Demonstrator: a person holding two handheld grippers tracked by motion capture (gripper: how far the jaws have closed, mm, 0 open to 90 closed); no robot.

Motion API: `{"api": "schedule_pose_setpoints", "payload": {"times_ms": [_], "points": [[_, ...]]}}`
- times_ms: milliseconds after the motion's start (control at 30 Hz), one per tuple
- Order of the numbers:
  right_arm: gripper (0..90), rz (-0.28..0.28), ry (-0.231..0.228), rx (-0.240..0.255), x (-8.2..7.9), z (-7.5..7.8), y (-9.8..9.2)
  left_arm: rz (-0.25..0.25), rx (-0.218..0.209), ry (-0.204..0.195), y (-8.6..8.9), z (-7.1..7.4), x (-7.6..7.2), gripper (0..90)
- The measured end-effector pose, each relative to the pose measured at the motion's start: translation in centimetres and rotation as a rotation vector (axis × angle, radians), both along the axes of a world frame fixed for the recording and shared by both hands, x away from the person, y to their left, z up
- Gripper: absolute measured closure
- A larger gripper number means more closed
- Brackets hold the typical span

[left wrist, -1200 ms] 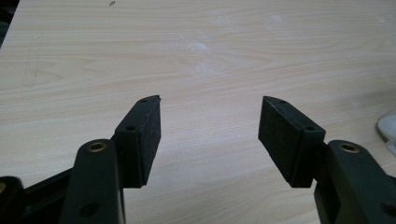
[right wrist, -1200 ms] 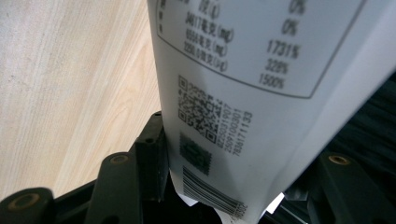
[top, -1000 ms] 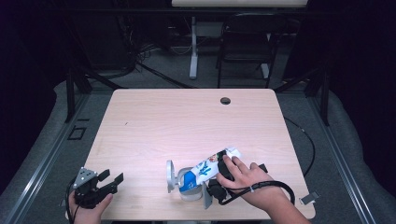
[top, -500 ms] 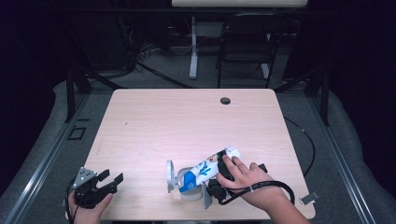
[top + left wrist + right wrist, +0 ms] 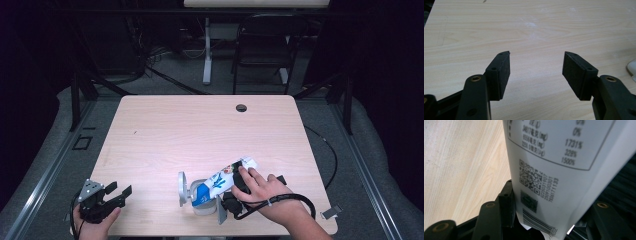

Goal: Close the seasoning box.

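A white and blue printed packet [image 5: 220, 181] lies tilted low over the table's front, its lower end over a white round container [image 5: 201, 206]. My right gripper [image 5: 239, 176], held by a hand [image 5: 262, 190], is shut on the packet's upper right end. In the right gripper view the packet [image 5: 554, 157] shows a table of figures, a QR code and a barcode. It sits in the right gripper [image 5: 549, 192], with the left pad [image 5: 507, 202] pressed against it and the other pad hidden behind it. My left gripper [image 5: 117, 192] [image 5: 536, 60] stands open over bare wood near the front left corner.
The wooden table [image 5: 200, 130] has a round cable hole [image 5: 241, 107] at its back edge. A white disc [image 5: 182, 188] stands upright beside the container, and a white edge [image 5: 631, 68] shows at the far right of the left gripper view. A chair [image 5: 262, 55] stands beyond the table.
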State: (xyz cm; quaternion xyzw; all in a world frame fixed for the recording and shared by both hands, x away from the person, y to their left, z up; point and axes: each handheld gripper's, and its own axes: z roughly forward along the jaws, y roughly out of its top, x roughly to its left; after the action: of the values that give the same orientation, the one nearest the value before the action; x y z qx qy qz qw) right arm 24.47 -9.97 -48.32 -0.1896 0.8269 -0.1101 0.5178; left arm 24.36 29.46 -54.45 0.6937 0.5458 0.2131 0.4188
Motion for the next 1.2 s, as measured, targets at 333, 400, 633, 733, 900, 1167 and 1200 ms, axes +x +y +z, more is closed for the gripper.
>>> {"api": "schedule_pose_setpoints", "payload": {"times_ms": [333,400,633,733,900,1167,1200], "points": [[49.6,0.0,-0.002,-0.001,0.0,0.03,0.05,-0.001,0.0,0.0,0.01,0.0,0.0,39.9],[49.8,0.004,-0.003,0.0,0.0,0.03,0.03,0.0,0.0,0.0,0.02,0.0,0.0,39.9],[50.2,0.003,0.0,0.0,0.01,0.07,0.04,0.001,0.0,0.001,0.09,-0.05,0.03,39.9],[50.2,0.004,0.0,-0.001,0.01,0.07,0.04,0.001,0.0,0.001,0.1,-0.05,0.03,39.9],[50.6,0.006,0.002,-0.002,0.02,0.13,0.05,0.001,0.0,0.002,0.11,-0.06,0.03,39.9],[51.1,0.005,0.001,-0.002,0.0,0.14,0.05,0.002,0.0,0.002,0.12,-0.09,0.04,39.9],[51.2,0.006,0.001,-0.003,0.0,0.13,0.05,0.002,0.0,0.003,0.12,-0.09,0.04,39.9]]}}
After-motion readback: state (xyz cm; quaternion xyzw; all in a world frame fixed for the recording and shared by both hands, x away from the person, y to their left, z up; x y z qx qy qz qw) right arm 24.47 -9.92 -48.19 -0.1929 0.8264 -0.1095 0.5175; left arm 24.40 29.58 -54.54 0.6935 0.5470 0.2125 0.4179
